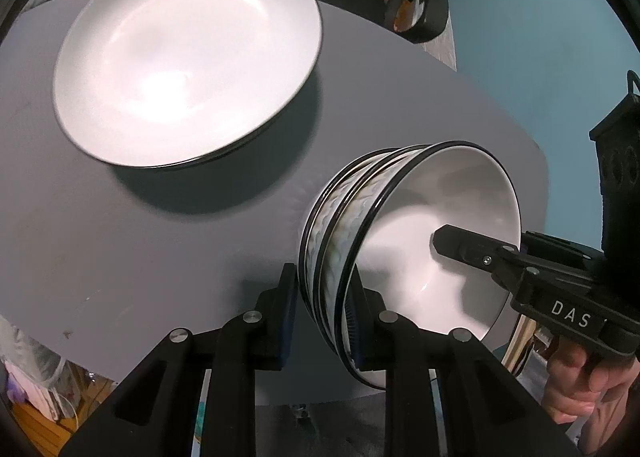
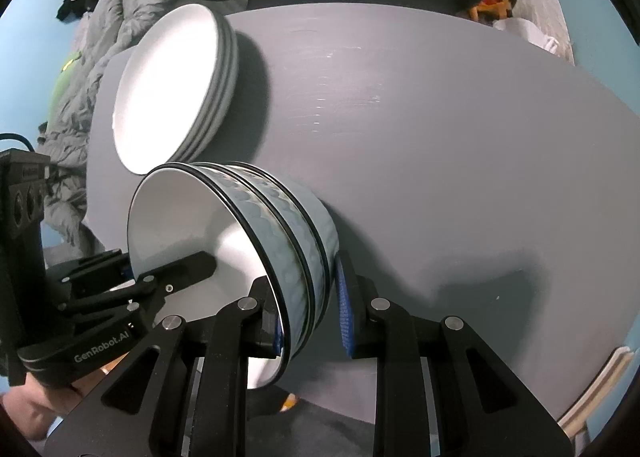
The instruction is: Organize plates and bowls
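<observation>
A nested stack of three white, blue-patterned, black-rimmed ceramic bowls (image 1: 400, 249) sits at the near edge of the grey round table (image 1: 120, 237). The left gripper (image 1: 324, 321) and right gripper (image 2: 308, 321) each clamp its rim from opposite sides. White stacked plates (image 2: 172, 89) rest just beyond.

Both claws, left claw (image 1: 326, 321) and right claw (image 2: 308, 317), clamped, downward.

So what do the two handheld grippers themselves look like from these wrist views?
Both are matte black, with angular linkage arms joined by round silver pins. The left gripper and right gripper carry ribbed blue pads on their fingers. White lettering marks their bodies: "DAS" on the right, "GenRobot.AI" on the left. A bare hand shows at the handle; no sleeve is visible.
</observation>
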